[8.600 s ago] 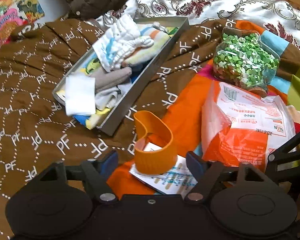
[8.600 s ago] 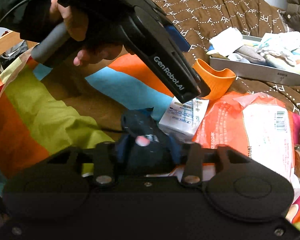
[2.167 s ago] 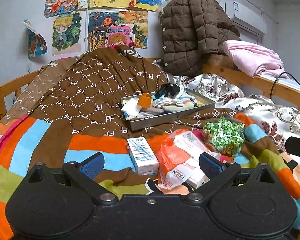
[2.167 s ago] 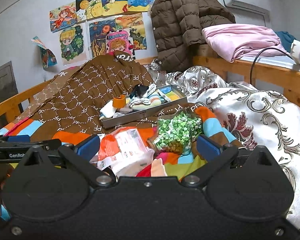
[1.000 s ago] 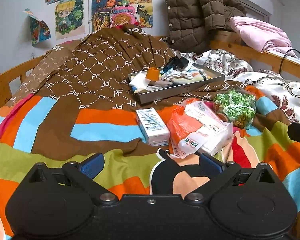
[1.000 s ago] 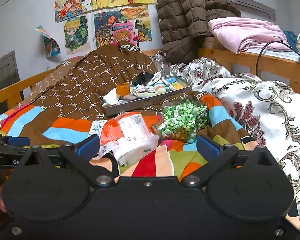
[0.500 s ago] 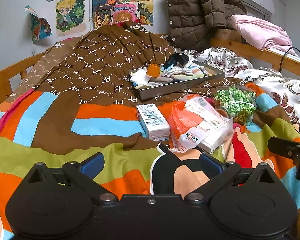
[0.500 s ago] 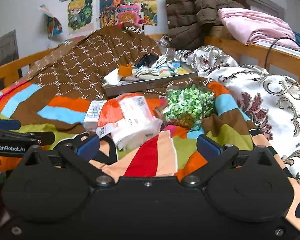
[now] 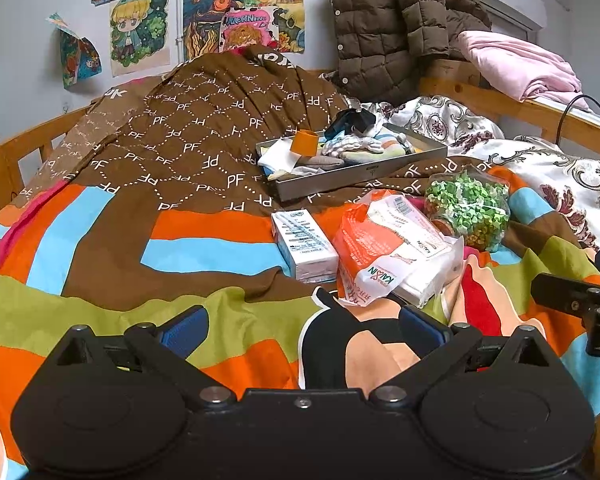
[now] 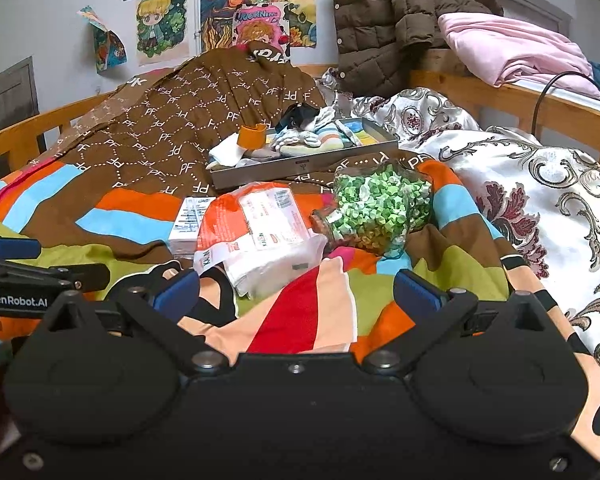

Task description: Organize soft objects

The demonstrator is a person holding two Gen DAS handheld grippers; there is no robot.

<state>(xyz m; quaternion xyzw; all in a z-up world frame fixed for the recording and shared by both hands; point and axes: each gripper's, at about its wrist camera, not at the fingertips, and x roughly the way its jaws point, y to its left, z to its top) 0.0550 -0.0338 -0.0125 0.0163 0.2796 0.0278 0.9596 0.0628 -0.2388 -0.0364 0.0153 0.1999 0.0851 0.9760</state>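
A grey metal tray (image 9: 364, 173) (image 10: 300, 168) sits on the brown quilt in the middle of the bed. It holds several folded socks and cloths, an orange silicone sleeve (image 9: 305, 143) (image 10: 252, 135) and a dark sock (image 9: 350, 119) (image 10: 298, 114) on top. My left gripper (image 9: 304, 328) is open and empty, low over the striped blanket in front. My right gripper (image 10: 296, 292) is open and empty beside it. Each gripper shows at the edge of the other's view.
An orange and white tissue pack (image 9: 396, 248) (image 10: 260, 228), a small white carton (image 9: 304, 244) (image 10: 188, 220) and a jar of green paper stars (image 9: 466, 208) (image 10: 376, 208) lie between grippers and tray. A floral quilt (image 10: 532, 184) lies right. Wooden rails (image 9: 4, 160) border the bed.
Both grippers have drawn back from the tray and dipped slightly. Since 8.6 s ago the orange sleeve and the dark sock have gone into the tray and both grippers are empty.
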